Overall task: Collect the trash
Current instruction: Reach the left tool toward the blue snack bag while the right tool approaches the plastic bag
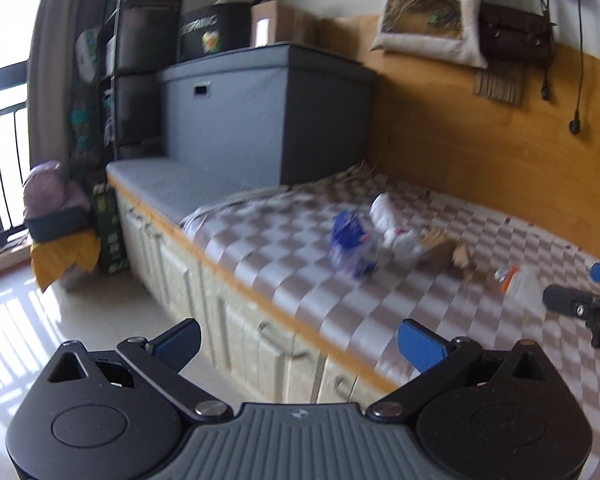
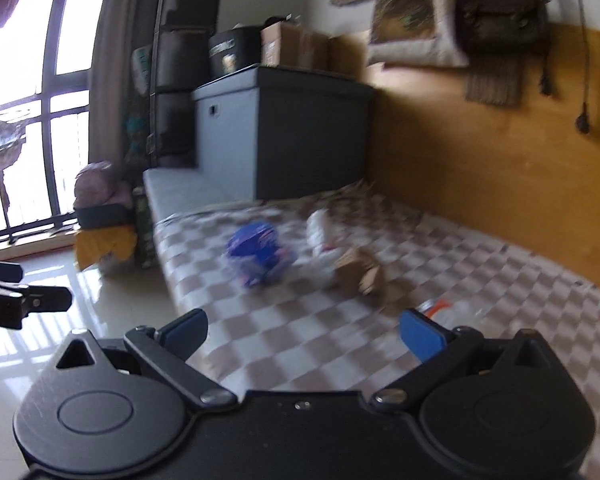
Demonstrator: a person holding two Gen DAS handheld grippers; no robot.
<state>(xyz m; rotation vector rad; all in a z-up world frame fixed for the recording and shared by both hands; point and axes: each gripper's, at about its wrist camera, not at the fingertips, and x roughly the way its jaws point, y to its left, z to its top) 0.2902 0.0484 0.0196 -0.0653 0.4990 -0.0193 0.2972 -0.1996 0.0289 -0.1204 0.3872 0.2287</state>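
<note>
Trash lies on a checkered mat [image 1: 300, 292] on a low bench: a crumpled blue wrapper [image 1: 350, 242], white crumpled paper [image 1: 392, 222], a brown cardboard piece [image 1: 446, 248] and a clear wrapper with orange print [image 1: 510, 278]. The same pieces show in the right wrist view: the blue wrapper [image 2: 258, 254], white paper [image 2: 322, 228], cardboard [image 2: 360, 272] and clear wrapper [image 2: 440, 308]. My left gripper [image 1: 300, 344] is open and empty over the bench edge, short of the trash. My right gripper [image 2: 304, 334] is open and empty over the mat, near the clear wrapper. Both views are blurred.
A grey storage box [image 1: 260, 120] with a black bin and carton on top stands at the bench's far end. A wooden wall panel [image 1: 480, 128] runs behind, with bags and cables hanging. A yellow-draped stool [image 1: 60, 240] stands on the tiled floor by the window.
</note>
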